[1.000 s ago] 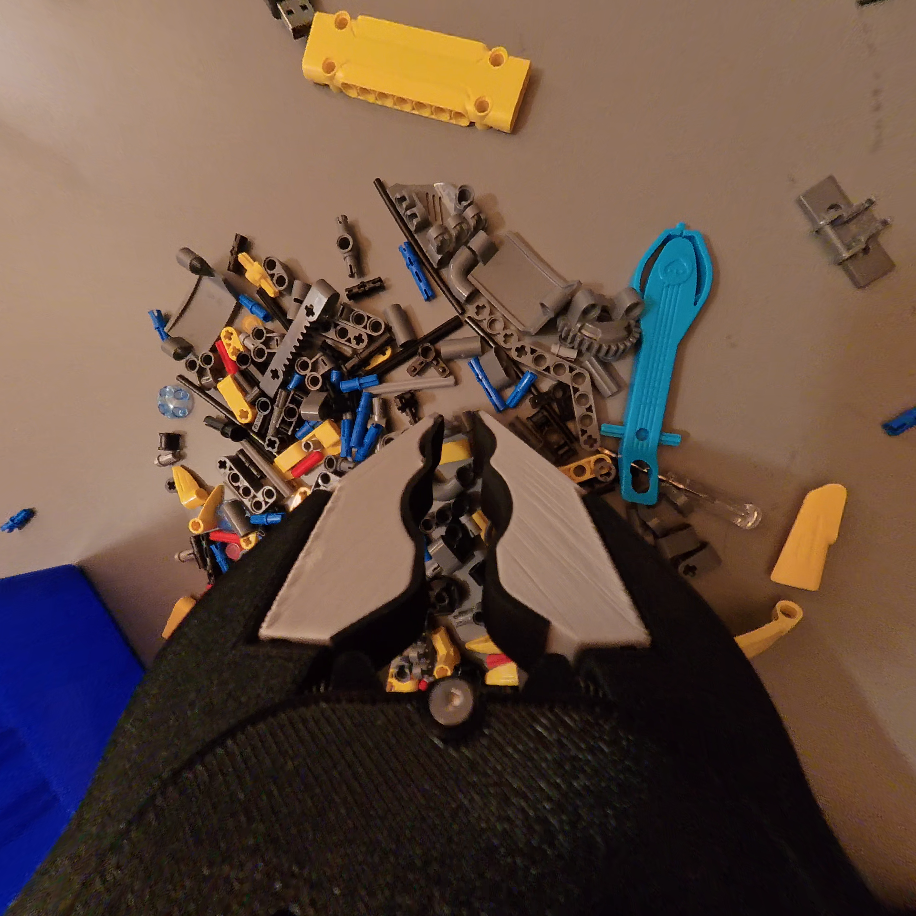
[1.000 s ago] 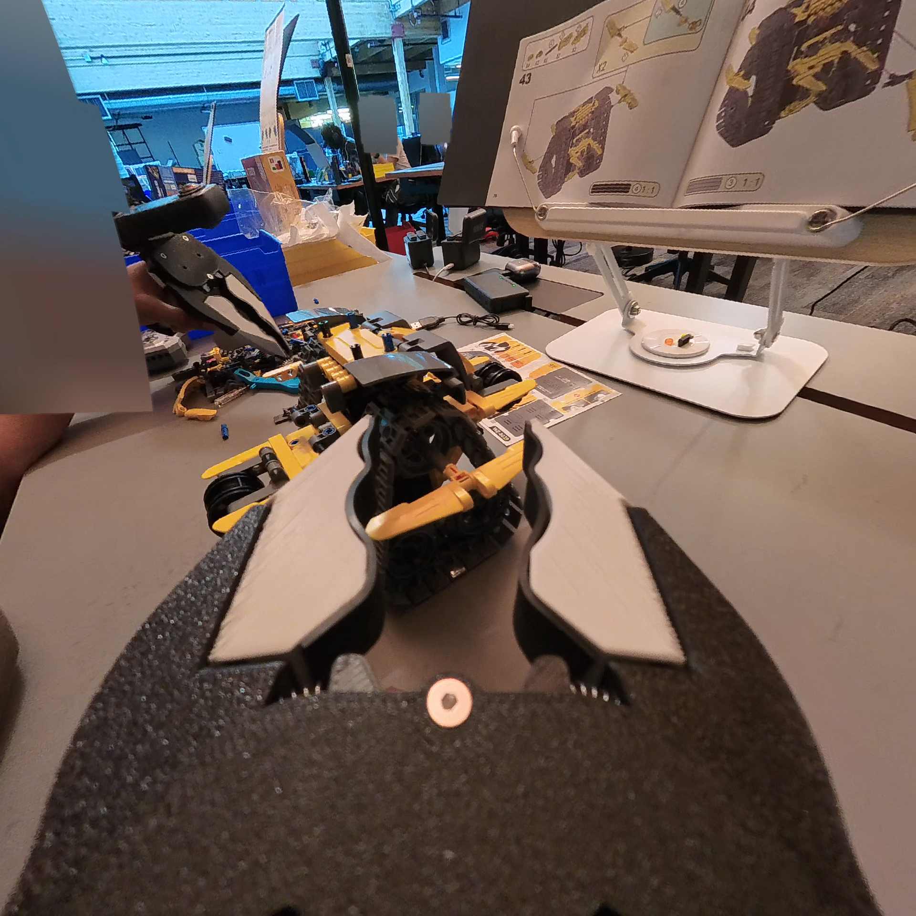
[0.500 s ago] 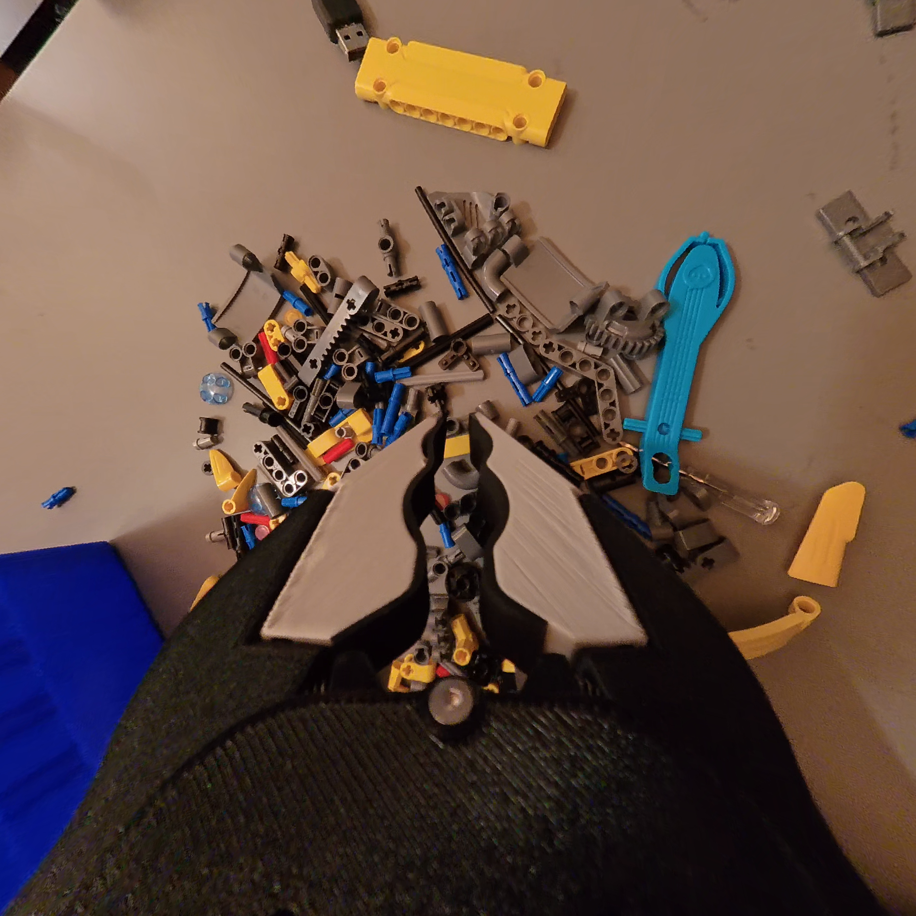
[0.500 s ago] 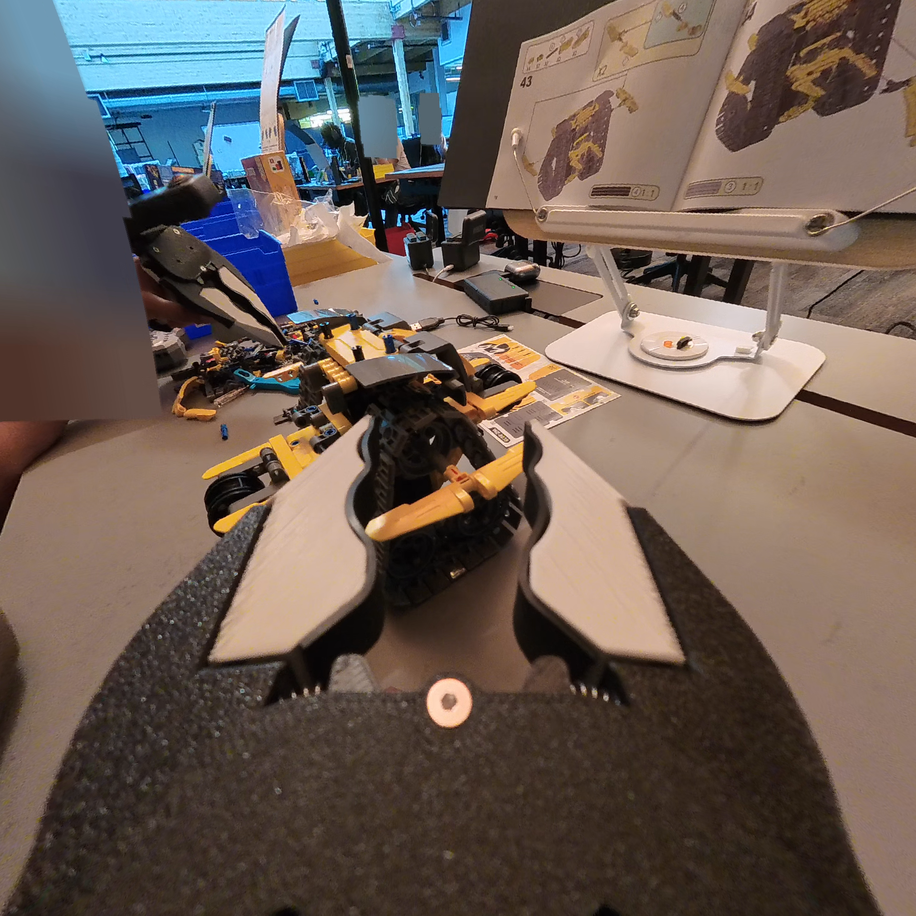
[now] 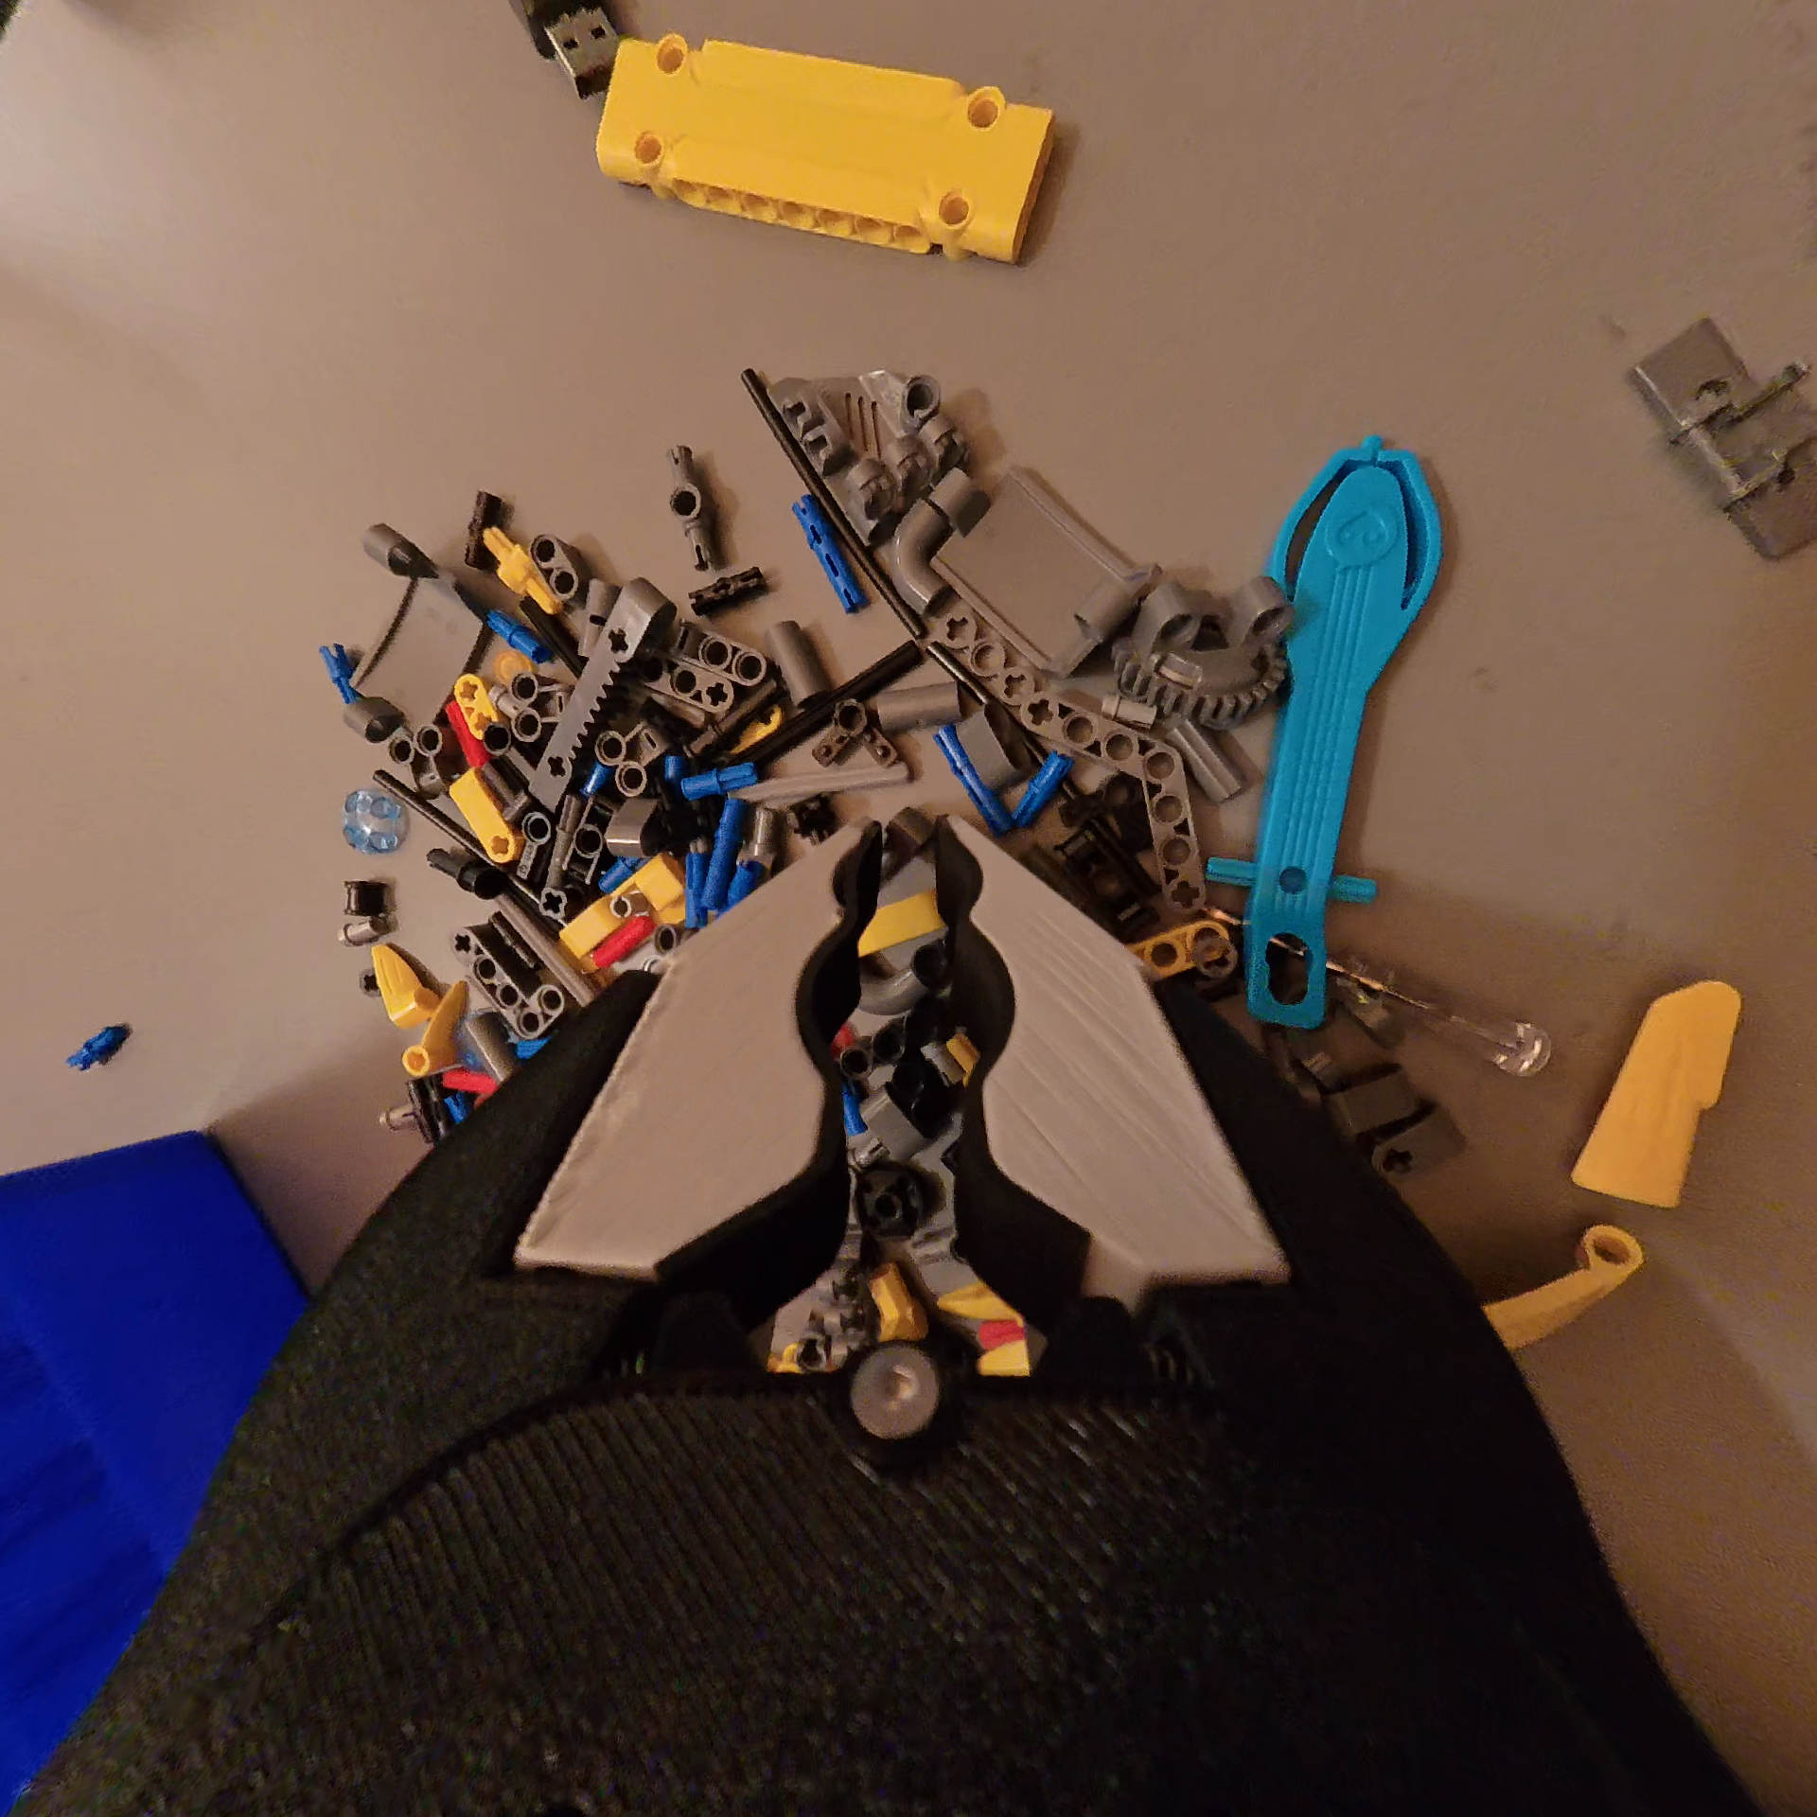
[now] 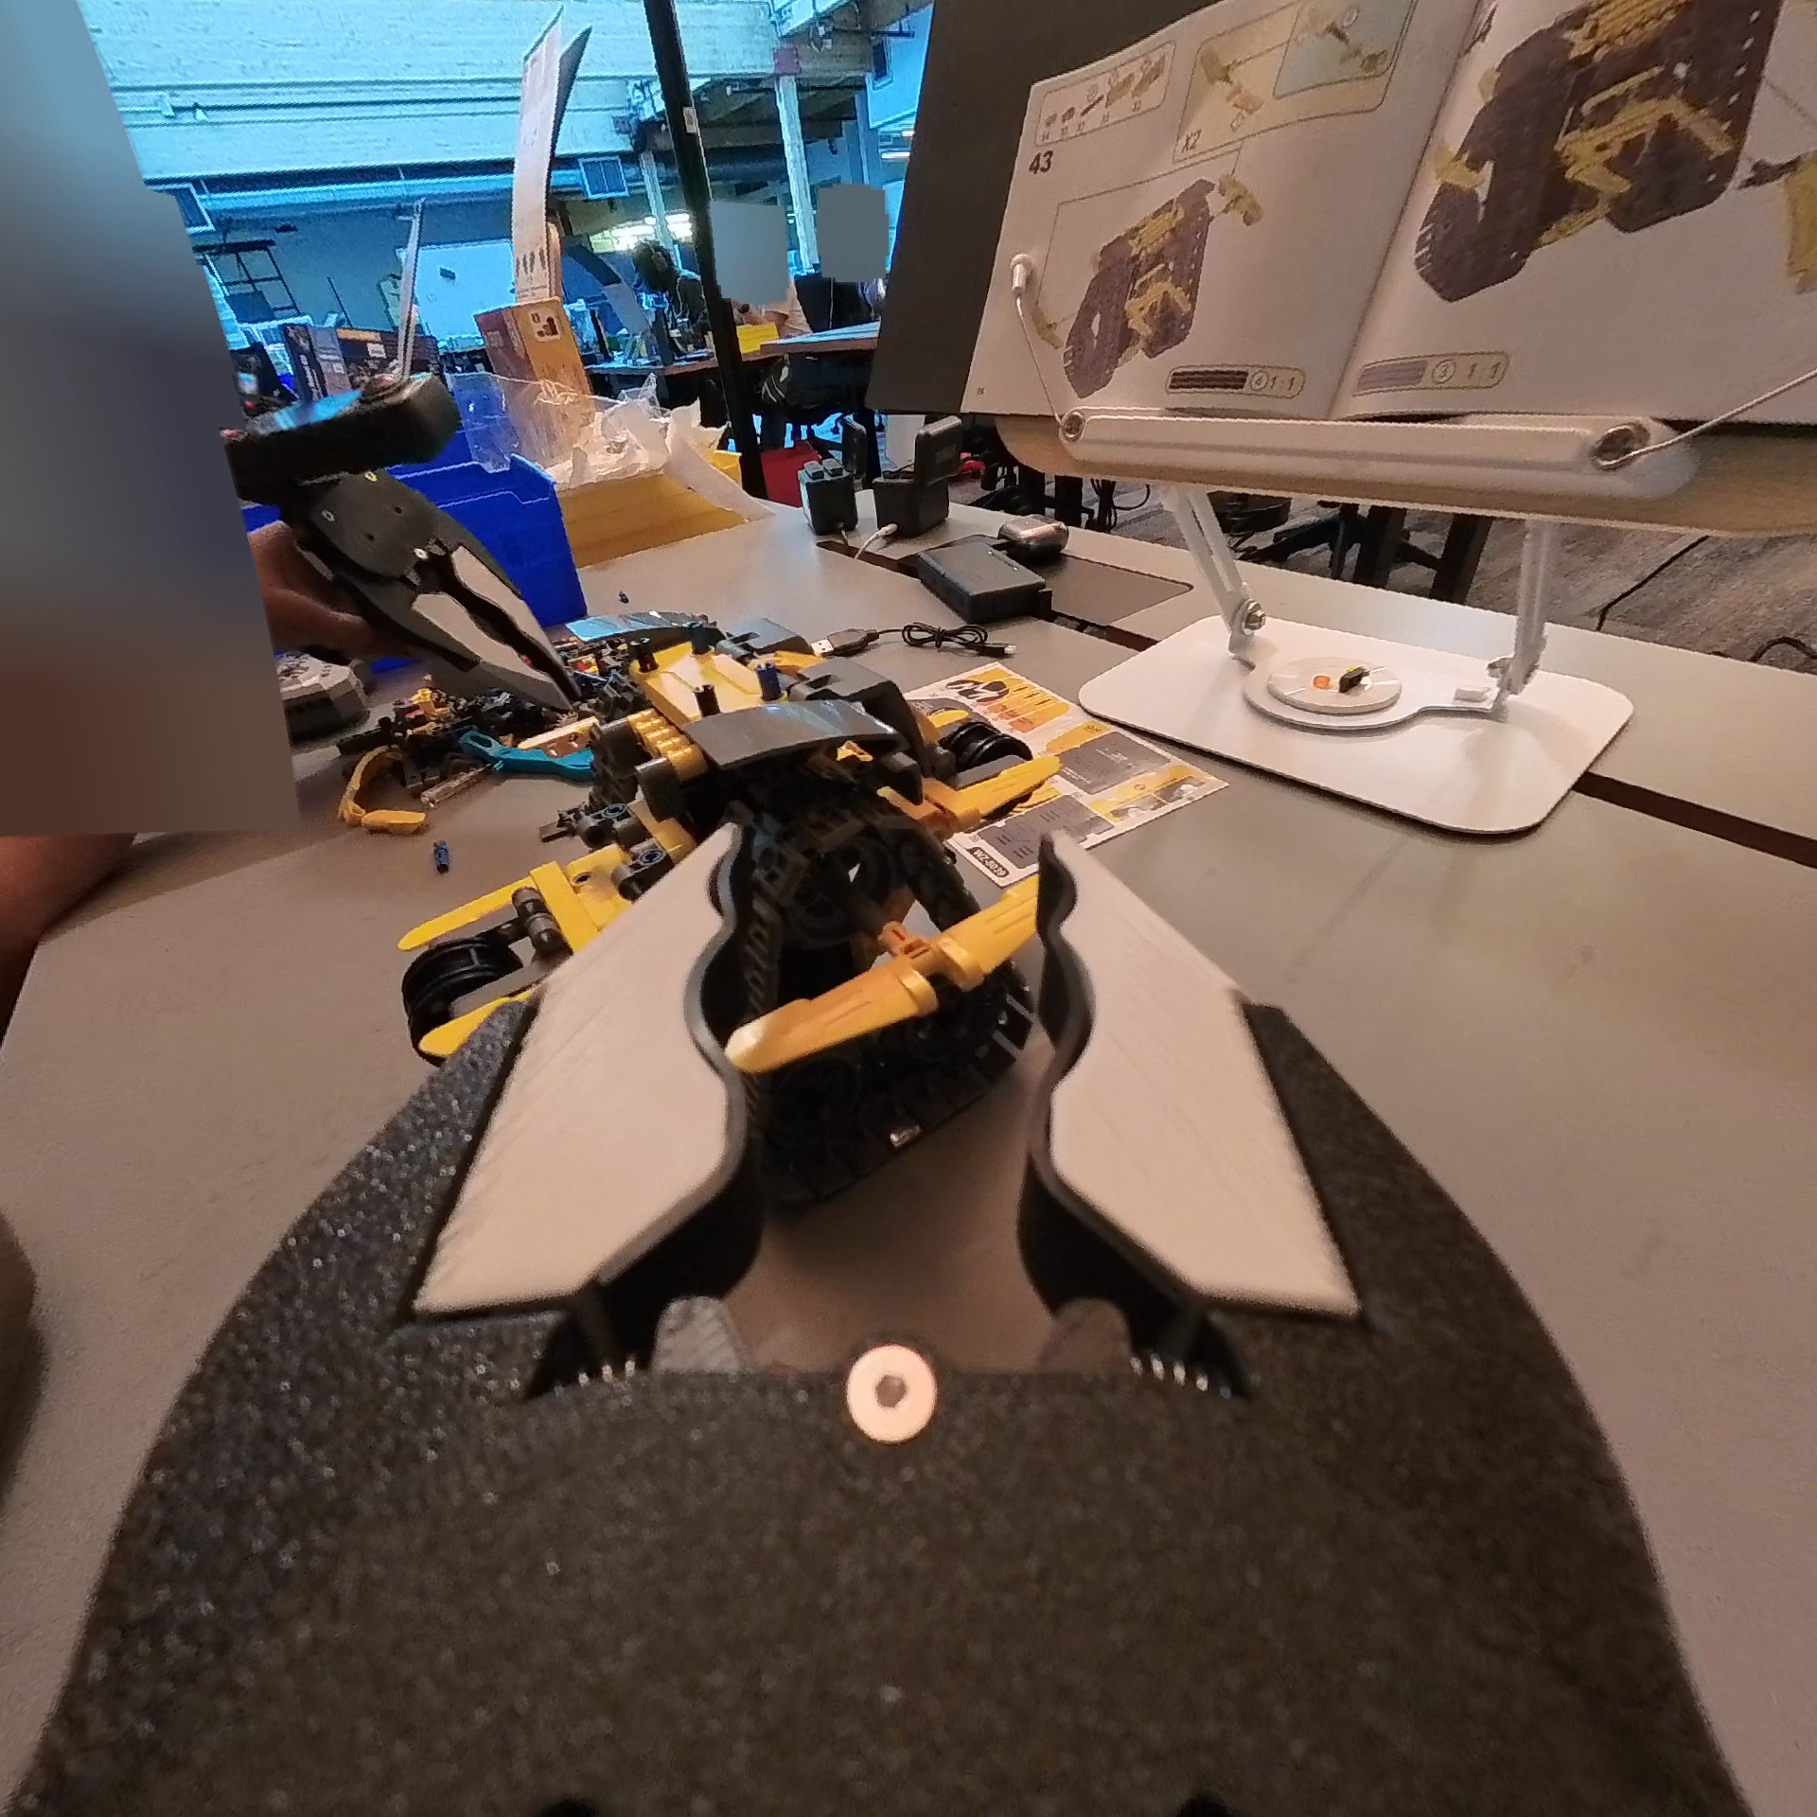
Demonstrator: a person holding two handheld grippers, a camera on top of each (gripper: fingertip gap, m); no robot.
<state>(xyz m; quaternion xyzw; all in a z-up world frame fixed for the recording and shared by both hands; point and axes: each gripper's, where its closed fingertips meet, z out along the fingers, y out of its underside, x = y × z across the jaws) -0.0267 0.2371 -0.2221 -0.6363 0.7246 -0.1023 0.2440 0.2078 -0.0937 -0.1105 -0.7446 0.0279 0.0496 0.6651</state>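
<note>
Left gripper [image 5: 900,846] sits over a loose heap of small grey, black, blue and yellow plastic building parts [image 5: 629,767] on the grey table [image 5: 246,393]. Jaws nearly closed on a narrow gap; can't tell if anything is pinched. Long yellow studless panel [image 5: 821,147] at 12 o'clock, turquoise plastic separator tool [image 5: 1318,728] at 2, blue bin [image 5: 108,1357] at 8.

Right gripper [image 6: 890,875] is released, jaws spread either side of the half-built black-and-yellow tracked vehicle model [image 6: 787,816]; its yellow blade-shaped piece [image 6: 865,993] lies across the gap. Open instruction booklet on a white stand [image 6: 1377,246] at 1 o'clock.
</note>
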